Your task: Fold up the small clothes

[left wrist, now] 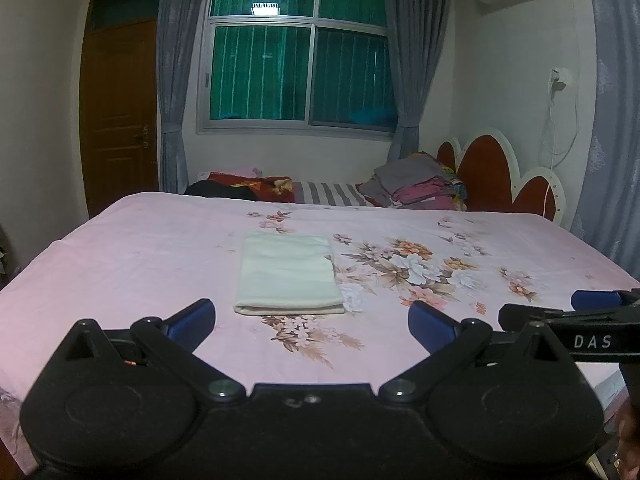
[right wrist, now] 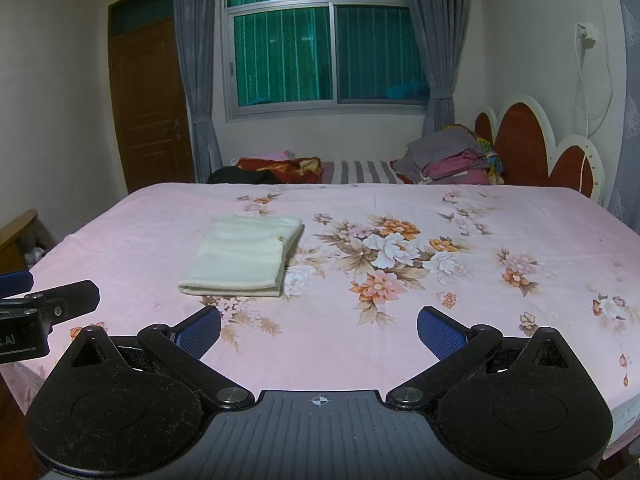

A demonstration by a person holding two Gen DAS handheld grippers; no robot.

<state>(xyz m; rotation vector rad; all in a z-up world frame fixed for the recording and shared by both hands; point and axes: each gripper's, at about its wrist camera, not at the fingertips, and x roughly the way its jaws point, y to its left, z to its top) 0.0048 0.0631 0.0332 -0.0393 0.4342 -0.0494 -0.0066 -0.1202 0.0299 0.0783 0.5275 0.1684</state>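
A cream-white folded cloth [left wrist: 289, 276] lies flat as a neat rectangle on the pink floral bedsheet [left wrist: 140, 264]; it also shows in the right wrist view [right wrist: 244, 258]. My left gripper [left wrist: 312, 326] is open and empty, held above the near part of the bed, just short of the cloth. My right gripper [right wrist: 319, 334] is open and empty, to the right of the cloth and short of it. The right gripper's side shows at the right edge of the left view [left wrist: 580, 320]; the left gripper's side shows at the left edge of the right view [right wrist: 36, 312].
A pile of folded clothes [left wrist: 420, 184] sits at the far right of the bed by the red headboard [left wrist: 488, 176]. A red and dark bundle [left wrist: 244, 188] lies at the far edge. A brown door [left wrist: 120, 112], window [left wrist: 296, 60] and curtains stand behind.
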